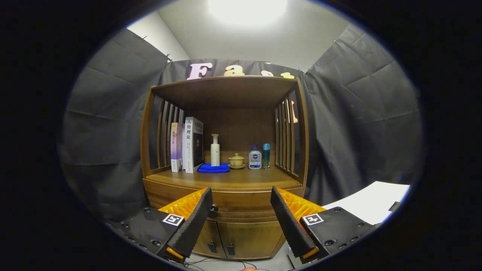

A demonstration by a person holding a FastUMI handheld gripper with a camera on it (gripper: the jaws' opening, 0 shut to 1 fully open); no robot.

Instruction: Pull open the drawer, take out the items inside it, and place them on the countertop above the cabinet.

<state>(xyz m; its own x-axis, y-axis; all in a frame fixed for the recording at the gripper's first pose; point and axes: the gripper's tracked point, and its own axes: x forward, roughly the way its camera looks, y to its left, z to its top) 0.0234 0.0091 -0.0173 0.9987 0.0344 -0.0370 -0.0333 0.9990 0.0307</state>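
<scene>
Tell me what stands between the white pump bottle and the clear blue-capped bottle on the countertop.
In the gripper view, a small yellowish lidded teacup on its saucer stands between them, beyond the open hand-held gripper.

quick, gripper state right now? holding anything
Gripper: open, fingers spread wide and holding nothing, a little back from the closed drawer of the cabinet.

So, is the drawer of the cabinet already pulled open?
No, the drawer sits flush with the cabinet front, and the open tool holds nothing.
</scene>
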